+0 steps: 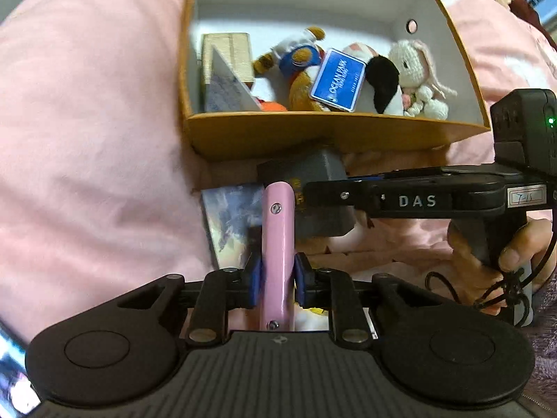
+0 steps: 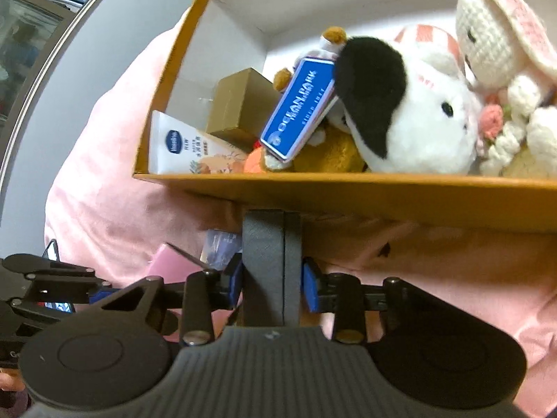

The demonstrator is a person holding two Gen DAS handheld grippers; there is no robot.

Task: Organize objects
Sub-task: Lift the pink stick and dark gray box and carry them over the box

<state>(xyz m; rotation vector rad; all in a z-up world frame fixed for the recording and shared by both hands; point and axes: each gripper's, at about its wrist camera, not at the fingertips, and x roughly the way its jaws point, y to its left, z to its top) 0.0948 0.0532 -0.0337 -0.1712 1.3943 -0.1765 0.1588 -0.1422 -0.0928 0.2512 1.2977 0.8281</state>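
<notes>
Case (image 2: 271,264) sits clamped between right claw (image 2: 271,284) pads.

A home, most likely a bedroom. Soft pink bedding (image 1: 87,132) spread under everything, rumpled like a duvet on a bed. On it, an open orange cardboard box (image 1: 313,136) packed with keepsakes: a crocheted bunny (image 2: 494,45), a black-and-white plush toy (image 2: 410,111), a brown plush bear (image 1: 296,66), a blue "Ocean Park" card (image 2: 299,104), a tube of hand cream (image 2: 181,146) and a small tan box (image 2: 240,104). Beyond the bedding, a grey wall (image 2: 115,14) and, dimly, a glass-fronted cabinet (image 2: 21,45), contents too blurred to name.
</notes>
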